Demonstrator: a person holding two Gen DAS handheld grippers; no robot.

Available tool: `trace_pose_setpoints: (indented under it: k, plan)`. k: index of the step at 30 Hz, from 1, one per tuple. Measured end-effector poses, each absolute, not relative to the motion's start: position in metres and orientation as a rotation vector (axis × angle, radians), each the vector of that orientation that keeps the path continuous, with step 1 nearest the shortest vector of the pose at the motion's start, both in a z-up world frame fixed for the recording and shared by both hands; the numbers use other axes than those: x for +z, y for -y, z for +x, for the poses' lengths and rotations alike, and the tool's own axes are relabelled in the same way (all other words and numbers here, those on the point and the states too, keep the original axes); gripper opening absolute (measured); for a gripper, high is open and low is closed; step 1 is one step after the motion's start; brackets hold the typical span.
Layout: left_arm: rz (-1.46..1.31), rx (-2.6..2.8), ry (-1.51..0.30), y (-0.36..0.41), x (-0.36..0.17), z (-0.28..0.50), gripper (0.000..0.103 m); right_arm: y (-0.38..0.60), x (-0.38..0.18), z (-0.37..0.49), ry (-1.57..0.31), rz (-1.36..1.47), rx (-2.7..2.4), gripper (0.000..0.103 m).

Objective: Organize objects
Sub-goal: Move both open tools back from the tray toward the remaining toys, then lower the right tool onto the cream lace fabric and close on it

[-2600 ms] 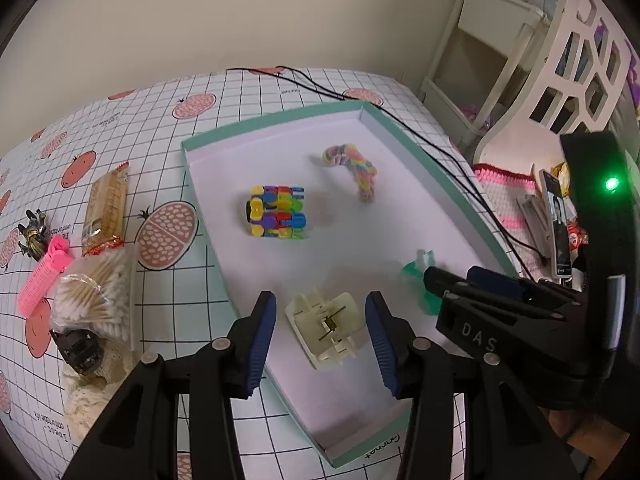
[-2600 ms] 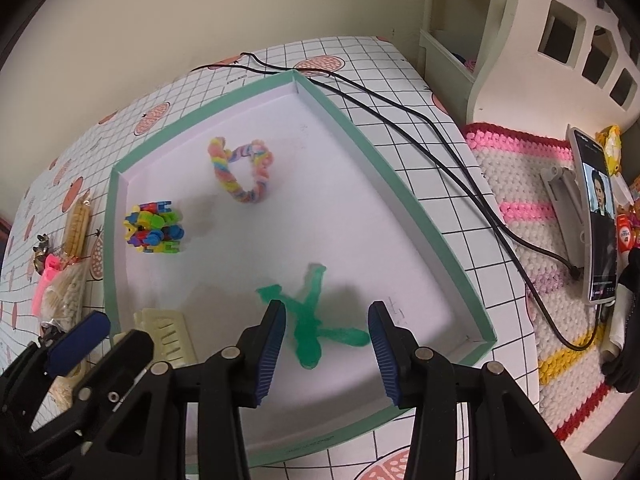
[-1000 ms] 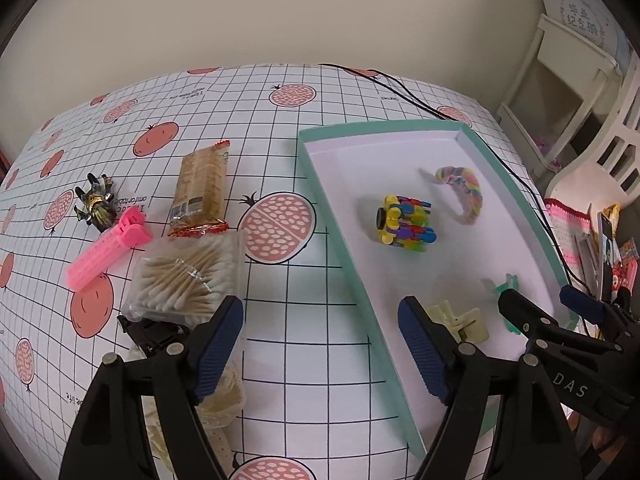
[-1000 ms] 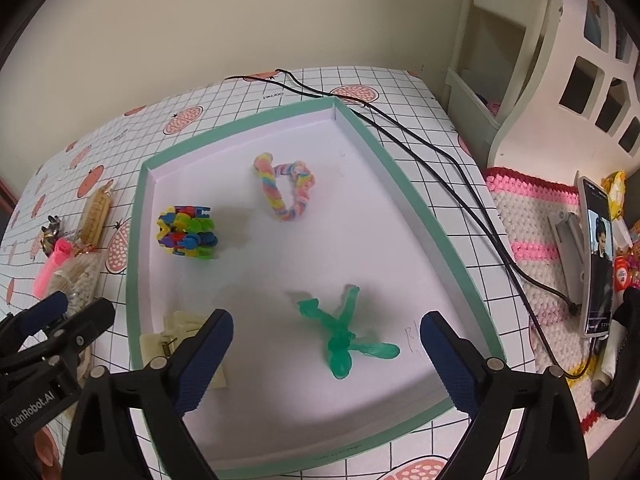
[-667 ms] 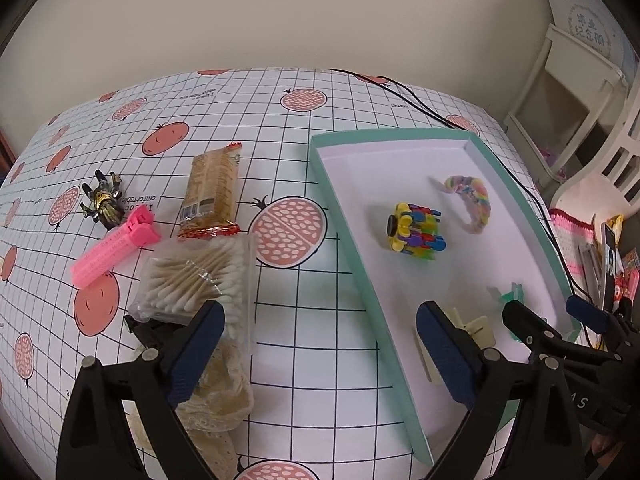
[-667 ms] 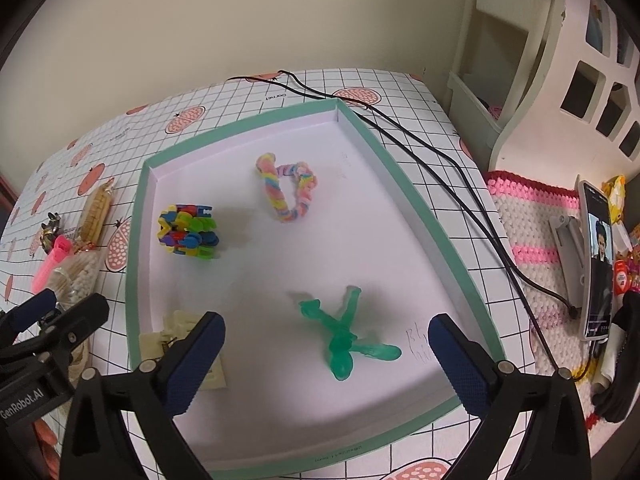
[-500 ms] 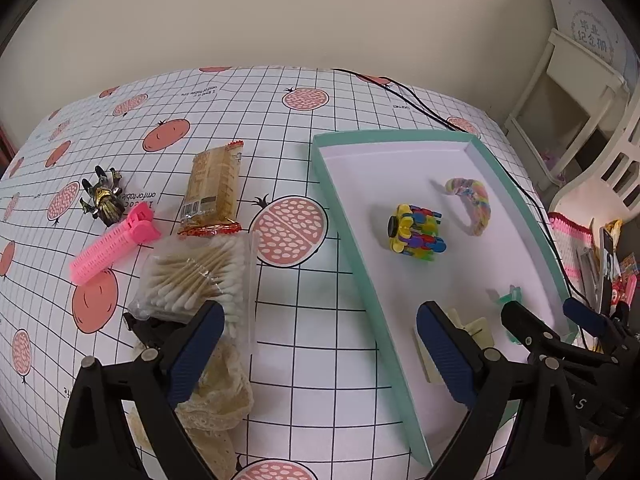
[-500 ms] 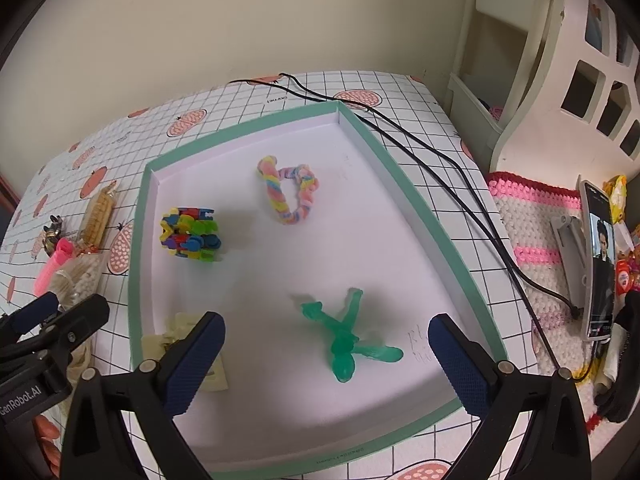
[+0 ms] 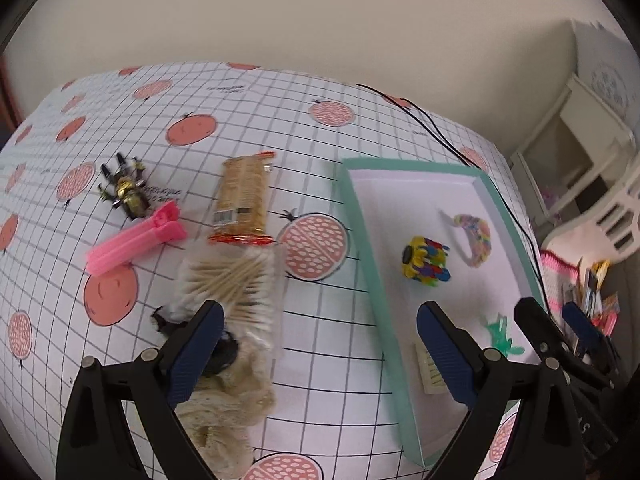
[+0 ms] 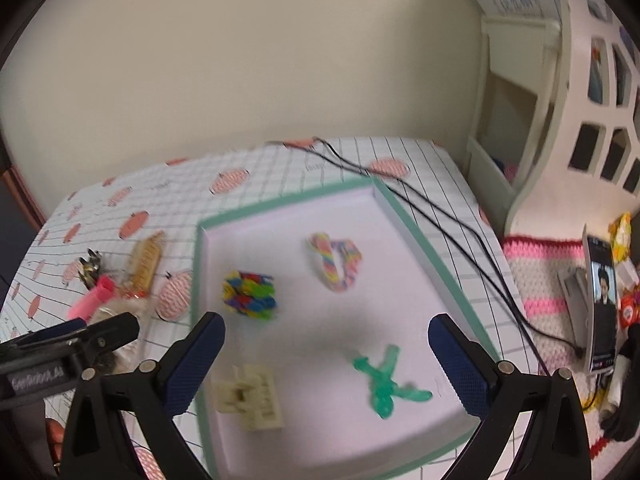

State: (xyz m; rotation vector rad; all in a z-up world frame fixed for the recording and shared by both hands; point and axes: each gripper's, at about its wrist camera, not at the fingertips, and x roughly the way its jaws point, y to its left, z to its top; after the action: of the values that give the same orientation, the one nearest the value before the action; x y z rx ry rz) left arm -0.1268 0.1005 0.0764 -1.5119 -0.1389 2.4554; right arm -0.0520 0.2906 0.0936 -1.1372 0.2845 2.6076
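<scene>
Both the left tongs (image 9: 316,346) and right tongs (image 10: 326,354) gape wide, empty. The cotton-swab bag (image 9: 232,284) lies near the surface's front edge: light, crinkly, slippery; best pinched across its middle.

A plain cream wall (image 10: 240,60) stands behind the bench (image 9: 248,120). The bench has a white cloth with black squares and round orange fruit pictures. To the right is a white shelf (image 10: 516,120) with cut-out holes in its side. Below it lies a knitted mat (image 10: 540,280) with pink, white and red stripes.
</scene>
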Motion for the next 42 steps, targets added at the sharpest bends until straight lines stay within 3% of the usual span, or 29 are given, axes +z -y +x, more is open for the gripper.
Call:
trace_pose_setpoints:
  k: [22, 42]
  plan:
    - [-1.823, 2.468, 0.301, 0.03, 0.062, -0.162, 0.097, -0.176, 0.103, -0.092, -0.146, -1.259, 2.847, 0.103]
    - [-1.998, 2.354, 0.395, 0.049, 0.034, -0.161, 0.097, -0.095, 0.038, -0.108, 0.06, -1.841, 2.769, 0.103]
